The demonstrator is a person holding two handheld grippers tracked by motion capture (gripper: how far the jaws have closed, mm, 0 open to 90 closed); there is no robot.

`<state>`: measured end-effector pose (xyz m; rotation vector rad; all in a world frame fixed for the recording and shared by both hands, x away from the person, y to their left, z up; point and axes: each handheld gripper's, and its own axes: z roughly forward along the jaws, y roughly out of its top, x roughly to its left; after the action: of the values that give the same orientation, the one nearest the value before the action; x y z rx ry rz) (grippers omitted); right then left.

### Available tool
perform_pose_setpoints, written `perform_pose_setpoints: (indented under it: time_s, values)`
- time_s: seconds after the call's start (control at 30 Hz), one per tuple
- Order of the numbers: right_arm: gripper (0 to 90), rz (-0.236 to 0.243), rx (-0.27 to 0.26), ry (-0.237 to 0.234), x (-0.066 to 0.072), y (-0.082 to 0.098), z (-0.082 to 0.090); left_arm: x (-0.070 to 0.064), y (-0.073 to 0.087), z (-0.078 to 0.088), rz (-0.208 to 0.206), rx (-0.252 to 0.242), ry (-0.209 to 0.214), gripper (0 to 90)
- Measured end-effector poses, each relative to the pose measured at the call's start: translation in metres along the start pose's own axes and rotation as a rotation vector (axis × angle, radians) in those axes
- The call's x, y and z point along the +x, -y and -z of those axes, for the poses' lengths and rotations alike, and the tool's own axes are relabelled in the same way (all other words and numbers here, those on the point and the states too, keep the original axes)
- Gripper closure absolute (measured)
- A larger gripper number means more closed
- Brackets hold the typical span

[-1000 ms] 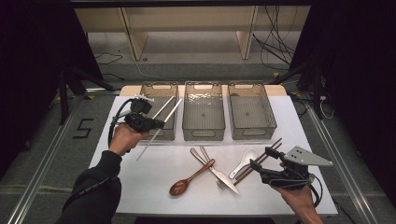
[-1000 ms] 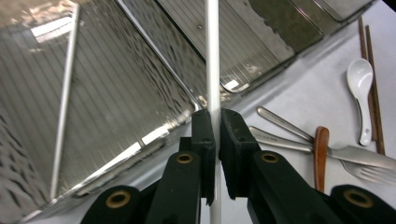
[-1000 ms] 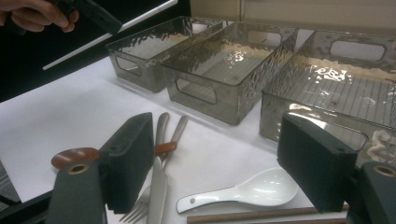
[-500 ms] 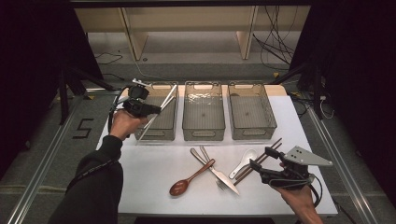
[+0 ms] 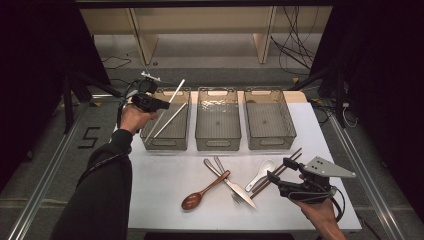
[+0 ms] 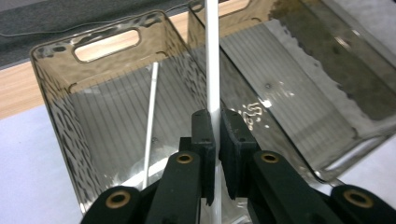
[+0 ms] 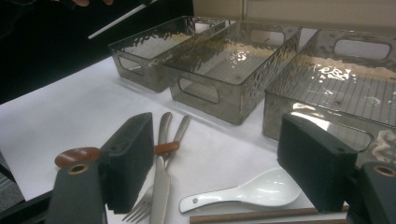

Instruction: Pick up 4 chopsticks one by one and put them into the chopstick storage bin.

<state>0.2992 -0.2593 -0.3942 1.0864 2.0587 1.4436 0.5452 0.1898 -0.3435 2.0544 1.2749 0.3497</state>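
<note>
Smoky glossy plastic bin (image 6: 116,116), rippled walls, beyond the matt black jaws; smooth white chopstick (image 6: 212,56) between them.

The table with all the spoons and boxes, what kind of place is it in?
Probably a lab or recording studio, not a kitchen. The white table stands among black curtains, loose cables lie on the floor behind it, and metal rails run beside it.

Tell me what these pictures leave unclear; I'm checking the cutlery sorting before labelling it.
- Lower end of the thin white chopstick: left gripper view, hidden behind the left gripper and its fingers.
- Tines of the silver metal fork: right gripper view, cut by the bottom edge.
- Bowl of the reddish-brown wooden spoon: right gripper view, partly behind the right gripper's finger.
- Dark brown wooden chopsticks: high view, near ends hidden by that gripper.
</note>
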Motion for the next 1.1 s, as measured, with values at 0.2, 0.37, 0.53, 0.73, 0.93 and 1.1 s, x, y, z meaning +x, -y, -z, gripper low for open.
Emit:
perform_pose_setpoints:
  time_s: [0.2, 0.37, 0.53, 0.73, 0.93, 1.1]
  values:
    - [28.1, -0.005, -0.002, -0.002, 0.000, 0.000, 0.000, 0.009, -0.004, -0.010, 0.018, -0.003, -0.005, 84.0]
    - [28.2, -0.003, -0.001, -0.003, 0.000, 0.000, 0.000, 0.015, -0.006, -0.013, 0.019, -0.006, -0.014, 84.0]
    - [28.2, -0.002, -0.001, -0.006, 0.000, 0.000, 0.000, 0.019, -0.007, -0.021, 0.012, 0.004, -0.032, 84.0]
    - [28.2, -0.007, 0.000, -0.007, -0.001, 0.000, 0.000, 0.017, -0.008, -0.028, -0.009, 0.007, -0.037, 84.0]
    - [28.1, -0.006, -0.005, -0.009, -0.001, 0.000, 0.001, 0.017, -0.008, -0.035, -0.013, 0.011, -0.042, 84.0]
    - [28.2, -0.008, -0.005, -0.009, -0.001, 0.000, 0.001, 0.018, -0.007, -0.039, -0.016, 0.016, -0.055, 84.0]
